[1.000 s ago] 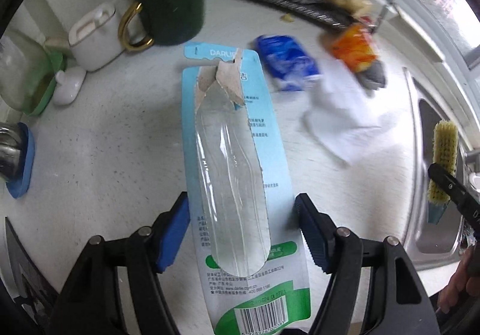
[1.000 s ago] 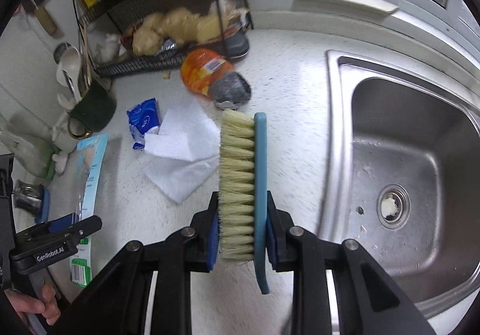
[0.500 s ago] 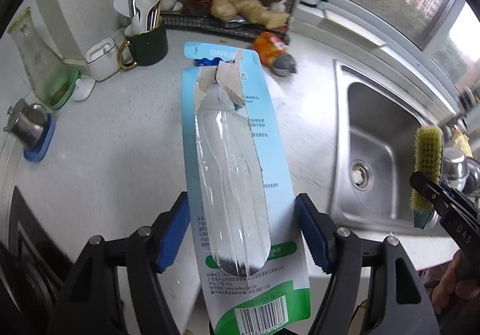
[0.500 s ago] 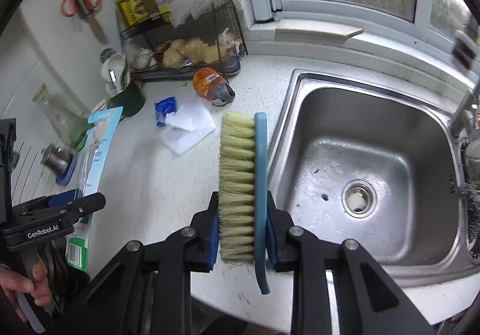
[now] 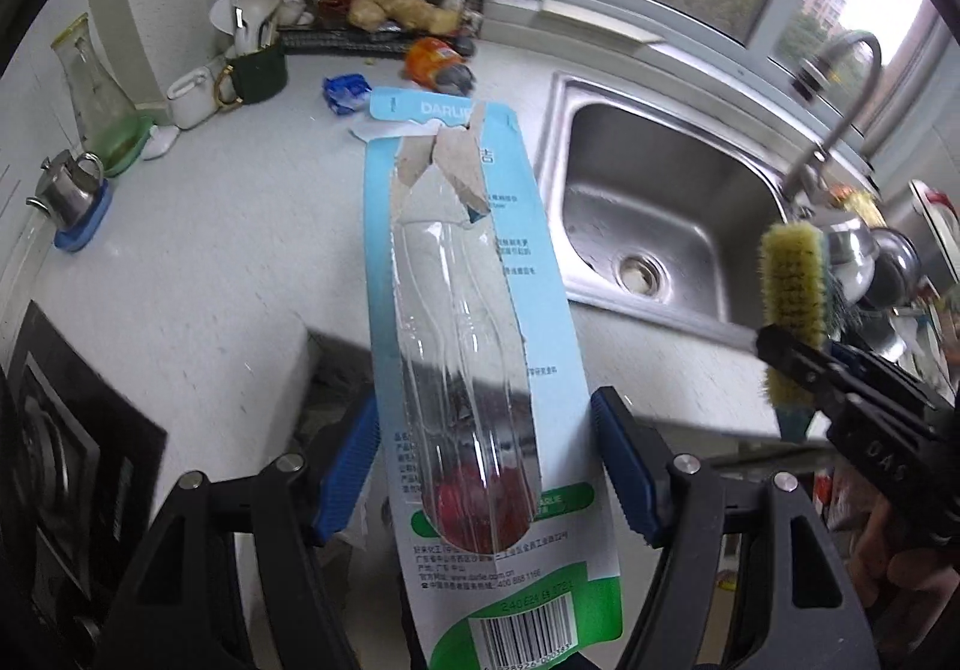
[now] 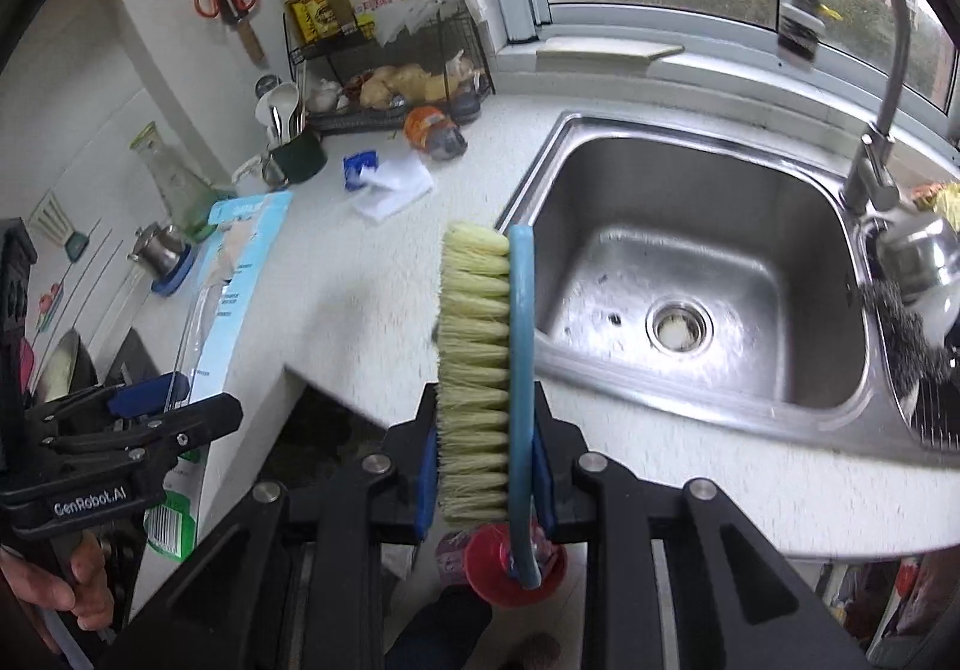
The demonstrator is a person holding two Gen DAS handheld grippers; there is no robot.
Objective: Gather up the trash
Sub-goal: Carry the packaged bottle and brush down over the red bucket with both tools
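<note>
Glossy torn blister card (image 5: 480,310) between blue left tool (image 5: 486,466) pads.

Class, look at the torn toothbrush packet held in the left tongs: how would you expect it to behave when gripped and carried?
The toothbrush packet is probably light: its clear blister looks empty. It likely flexes, being thin card with a torn, curled top. Held by its edges between the left tongs, it may bow or slip.

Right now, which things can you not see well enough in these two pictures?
- Red container, right wrist view: the brush and right gripper cover most of it.
- Package bottom, left wrist view: cut off by the picture edge.
- Small print on the package: too small to read.
- Dishes beside the sink: blurred, at the rim.
</note>
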